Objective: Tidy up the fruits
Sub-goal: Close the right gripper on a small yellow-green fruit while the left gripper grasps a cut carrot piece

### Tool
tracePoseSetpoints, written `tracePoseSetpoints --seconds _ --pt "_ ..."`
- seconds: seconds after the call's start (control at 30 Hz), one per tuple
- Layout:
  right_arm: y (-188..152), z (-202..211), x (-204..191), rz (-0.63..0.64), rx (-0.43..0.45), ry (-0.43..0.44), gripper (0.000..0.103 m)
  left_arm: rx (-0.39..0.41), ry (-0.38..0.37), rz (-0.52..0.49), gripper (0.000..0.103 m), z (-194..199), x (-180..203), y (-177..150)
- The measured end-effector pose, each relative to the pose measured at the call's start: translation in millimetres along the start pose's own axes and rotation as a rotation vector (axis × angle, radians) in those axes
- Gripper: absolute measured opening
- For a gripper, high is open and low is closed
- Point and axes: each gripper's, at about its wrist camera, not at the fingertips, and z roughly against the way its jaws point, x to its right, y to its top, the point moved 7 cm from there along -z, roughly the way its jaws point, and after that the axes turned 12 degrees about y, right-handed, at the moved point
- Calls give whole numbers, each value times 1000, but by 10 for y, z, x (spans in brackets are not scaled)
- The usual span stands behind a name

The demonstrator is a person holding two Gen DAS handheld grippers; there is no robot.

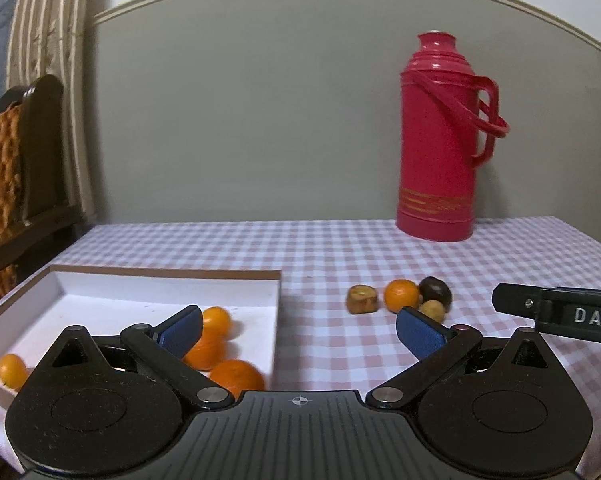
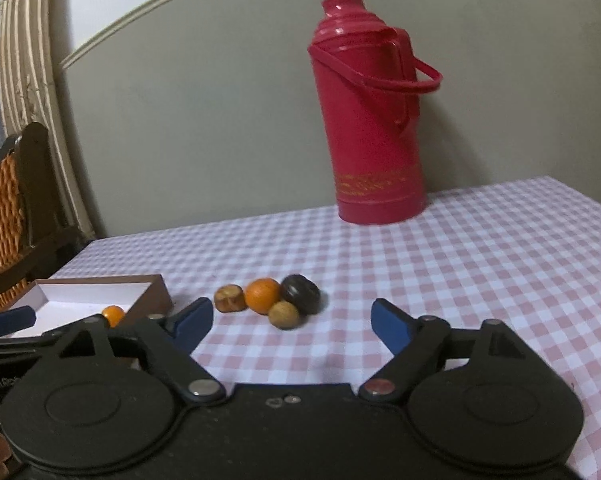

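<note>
4 small fruits (image 2: pixel 278 301) clustered right of white box (image 1: pixel 100 284); 4 oranges (image 1: pixel 216 348) inside box. Left gripper (image 1: pixel 300 330), right gripper (image 2: pixel 292 322): spread wide, empty.

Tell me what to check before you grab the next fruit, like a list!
1. Right gripper open and empty: ok.
2. Left gripper open and empty: ok.
3. Orange on the checkered tablecloth in view and uncovered: ok.
4. Room around it: not ok; the dark fruit, tan round fruit and brown chunk crowd it.
5. Space left in the white box: ok.
6. Red thermos away from the fruit: ok.
</note>
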Motion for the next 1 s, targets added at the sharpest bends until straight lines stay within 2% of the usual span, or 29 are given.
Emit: tracePoseSetpoints --seconds 0.03,0.07,0.13,0.27,0.33,0.5,0.87,1.0 --pt "0 -8 22 -5 -6 -3 60 -2 -8 -8 98 -9 40 3" --pt "1 -21 47 -7 -10 -8 57 -7 -17 -17 96 -23 78 1" --pt "-5 -46 90 -22 -17 -8 57 -25 -26 -33 89 -76 159 4" --pt "-3 -143 106 -29 -38 5 54 -59 -31 -52 87 -200 263 -17" --pt "-14 -209 100 -30 -50 8 50 -79 -36 -58 79 -271 313 -24" --pt "-17 -426 96 -39 -83 19 41 -131 -44 -64 69 -481 421 -24" --pt "-23 -767 171 -72 -132 18 37 -189 -60 -49 69 -861 428 -44" --pt "-68 -837 158 -78 -158 28 35 -195 -64 -66 62 -917 453 -62"
